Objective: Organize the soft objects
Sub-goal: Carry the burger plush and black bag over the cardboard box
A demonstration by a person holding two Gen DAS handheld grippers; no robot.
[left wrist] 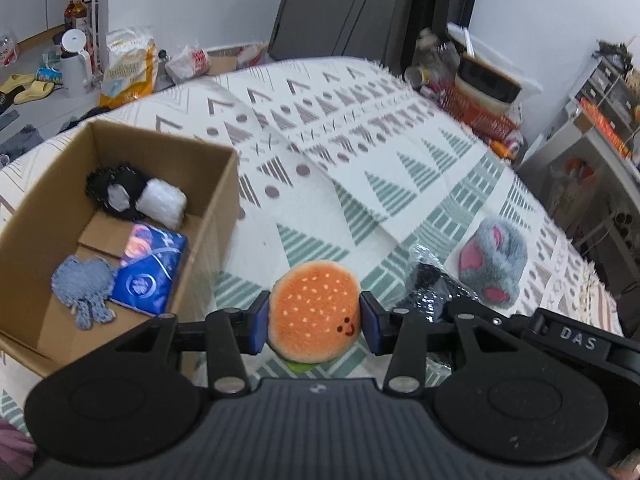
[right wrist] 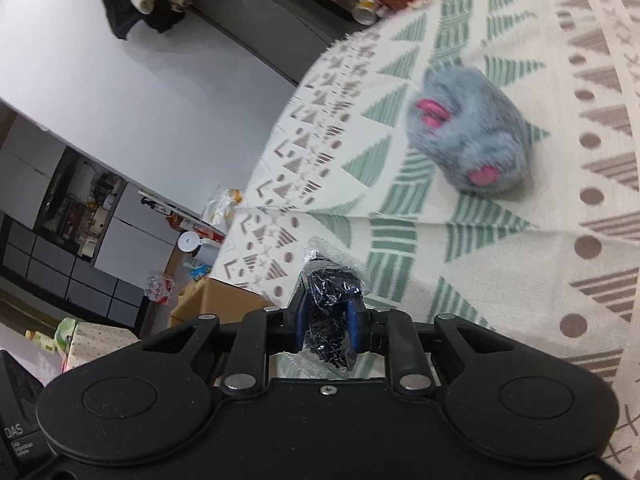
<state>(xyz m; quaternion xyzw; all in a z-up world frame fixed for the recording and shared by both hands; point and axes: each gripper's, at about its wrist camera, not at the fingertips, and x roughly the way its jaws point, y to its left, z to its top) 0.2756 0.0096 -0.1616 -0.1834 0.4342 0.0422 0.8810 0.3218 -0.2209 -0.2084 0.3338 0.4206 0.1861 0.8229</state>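
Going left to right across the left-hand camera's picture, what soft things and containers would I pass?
Cardboard box → burger plush held in the left gripper → black item in clear wrap → grey and pink fluffy toy.

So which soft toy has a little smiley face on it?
The round orange plush hamburger, pinched between the left gripper fingers. The fluffy grey-and-pink toy on the patterned cloth shows no face.

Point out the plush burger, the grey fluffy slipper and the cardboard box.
Orange plush burger toy [left wrist: 314, 308], left wrist view, middle of the seeded bun.
Grey fluffy slipper with pink pads [right wrist: 472, 136], right wrist view, furry top.
Brown cardboard box [left wrist: 218, 204], left wrist view, right wall.
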